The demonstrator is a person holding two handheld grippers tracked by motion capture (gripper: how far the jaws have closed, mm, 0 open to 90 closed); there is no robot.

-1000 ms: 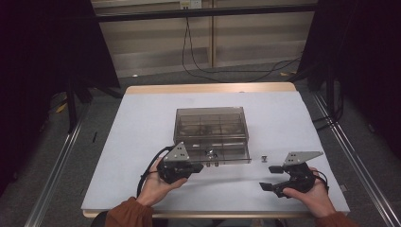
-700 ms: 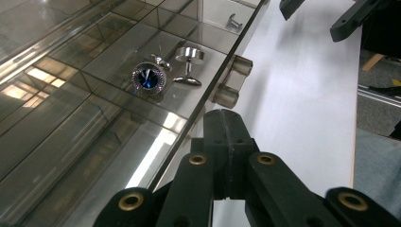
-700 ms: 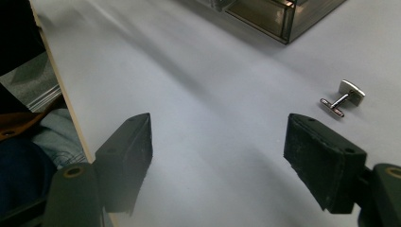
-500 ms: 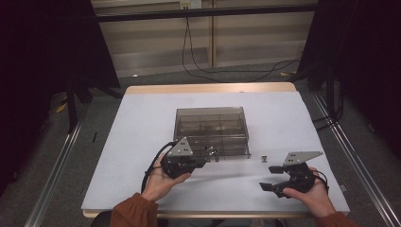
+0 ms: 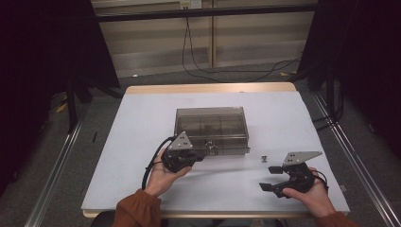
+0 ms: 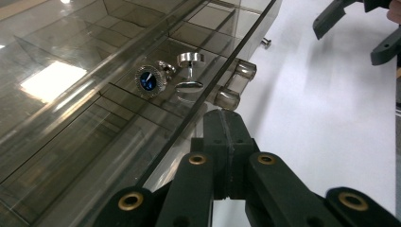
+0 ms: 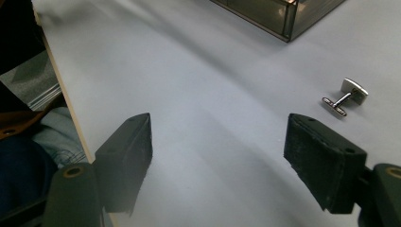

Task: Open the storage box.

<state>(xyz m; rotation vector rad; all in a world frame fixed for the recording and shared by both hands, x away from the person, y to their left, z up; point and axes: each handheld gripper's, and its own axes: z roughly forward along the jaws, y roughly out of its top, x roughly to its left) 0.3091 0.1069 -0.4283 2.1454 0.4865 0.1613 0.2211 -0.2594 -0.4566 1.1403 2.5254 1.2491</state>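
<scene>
A smoky clear compartment box [image 5: 210,125] stands mid-table. Through its lid I see a blue-faced cufflink [image 6: 148,80] and a silver cufflink [image 6: 189,71] in one compartment. My left gripper [image 5: 201,152] is shut with nothing in it, and its tip [image 6: 226,127] sits at the box's front edge, just short of the clasp [image 6: 234,85]. Whether it touches the lid I cannot tell. Another silver cufflink [image 5: 264,157] lies loose on the table right of the box. My right gripper [image 5: 269,178] rests open near the front right, the loose cufflink [image 7: 345,97] lying beyond its right jaw.
The white table top [image 5: 142,118] is bare around the box. Its front edge [image 7: 61,90] runs close by the right gripper's left jaw. Dark stands and cables lie on the floor beyond the far edge.
The left gripper has crept a little forward, up to the box's front edge. The right gripper and the loose cufflink have stayed put.
</scene>
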